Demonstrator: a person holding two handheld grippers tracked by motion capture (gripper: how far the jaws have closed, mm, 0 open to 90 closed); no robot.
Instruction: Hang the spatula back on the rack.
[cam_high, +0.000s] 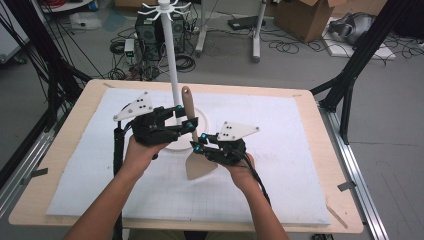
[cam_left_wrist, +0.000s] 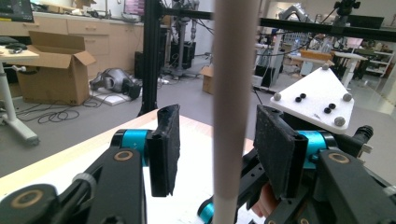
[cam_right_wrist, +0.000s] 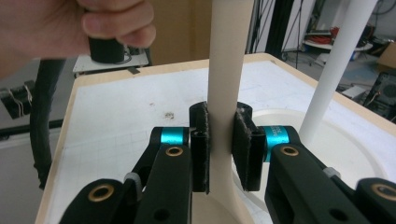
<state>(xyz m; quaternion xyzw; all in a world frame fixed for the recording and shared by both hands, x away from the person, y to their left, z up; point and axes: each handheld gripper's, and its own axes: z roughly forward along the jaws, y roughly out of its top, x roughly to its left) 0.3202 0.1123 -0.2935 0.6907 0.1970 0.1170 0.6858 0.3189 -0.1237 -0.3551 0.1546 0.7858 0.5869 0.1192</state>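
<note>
Centre of high view: beige wooden spatula (cam_high: 194, 140) held upright over white mat (cam_high: 280, 150), flat blade down. Right gripper (cam_high: 199, 142) clamps smooth neck between rough black pads (cam_right_wrist: 201, 144). Left gripper (cam_high: 186, 118) parted around handle, pads (cam_left_wrist: 166, 147) clear of wood. White stand pole (cam_high: 171, 60) rises behind from round base.

From my left gripper view, the beige wooden spatula's handle (cam_left_wrist: 231, 112) is running out of both the top and bottom edges, close and blurred, so I am seeing neither end. In my right gripper view, the spatula's blade is getting cut off at the bottom edge, and the white plastic stand pole (cam_right_wrist: 337, 65) is leaving the top. From the high view, the right gripper (cam_high: 200, 142) is covering the spatula's neck.
</note>
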